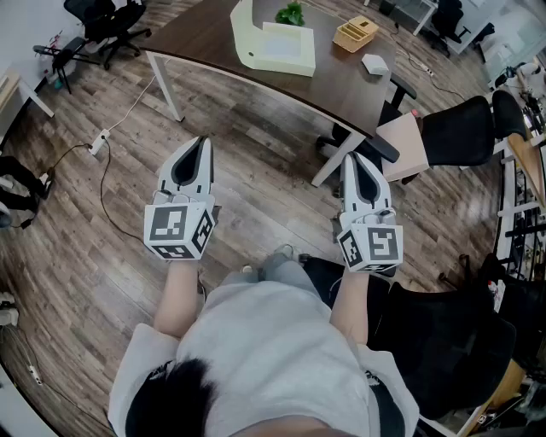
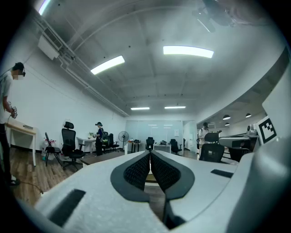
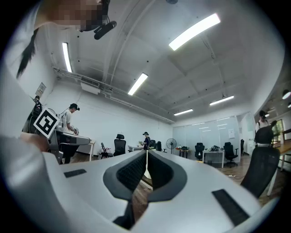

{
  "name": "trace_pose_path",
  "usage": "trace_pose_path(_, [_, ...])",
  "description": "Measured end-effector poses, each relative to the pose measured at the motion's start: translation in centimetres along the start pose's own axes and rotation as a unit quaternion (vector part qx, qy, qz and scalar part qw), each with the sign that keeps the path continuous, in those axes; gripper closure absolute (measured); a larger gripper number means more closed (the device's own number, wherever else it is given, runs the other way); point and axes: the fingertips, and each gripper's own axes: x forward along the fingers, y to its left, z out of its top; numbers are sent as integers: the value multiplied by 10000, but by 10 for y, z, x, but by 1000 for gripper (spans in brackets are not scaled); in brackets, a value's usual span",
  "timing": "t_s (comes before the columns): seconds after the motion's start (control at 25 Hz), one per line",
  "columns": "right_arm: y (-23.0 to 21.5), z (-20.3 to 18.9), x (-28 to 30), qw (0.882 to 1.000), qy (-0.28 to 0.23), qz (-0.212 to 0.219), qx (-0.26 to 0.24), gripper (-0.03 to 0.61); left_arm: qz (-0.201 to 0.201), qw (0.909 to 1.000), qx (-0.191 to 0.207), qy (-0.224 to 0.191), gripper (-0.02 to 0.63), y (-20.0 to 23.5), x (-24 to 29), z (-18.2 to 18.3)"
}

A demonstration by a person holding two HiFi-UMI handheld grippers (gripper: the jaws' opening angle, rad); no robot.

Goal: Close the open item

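A pale cream box [image 1: 275, 44] stands open on the dark table [image 1: 205, 34] at the far side, its lid tilted up on the left. Both grippers hang over the wooden floor, well short of the table. My left gripper [image 1: 202, 142] is shut with nothing between its jaws, and it points toward the table's near edge. My right gripper [image 1: 351, 157] is also shut and empty, near the table's right leg. In the left gripper view the left gripper [image 2: 150, 153] has its pads together. The right gripper view shows the right gripper [image 3: 146, 153] with its pads together too.
A small wooden tray [image 1: 355, 34], a white block [image 1: 374, 63] and a green plant [image 1: 291, 14] share the table. A black office chair [image 1: 461, 128] stands to the right, and another dark chair [image 1: 444, 341] sits close beside me. A cable and power strip [image 1: 98, 142] lie on the floor at left.
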Motion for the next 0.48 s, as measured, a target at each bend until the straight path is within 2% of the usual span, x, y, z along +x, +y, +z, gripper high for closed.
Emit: trace_pose_path(0.48, [2,-4,5,10000,58,-58,12,565,-2,10000,-41,17,603,8,3,-3])
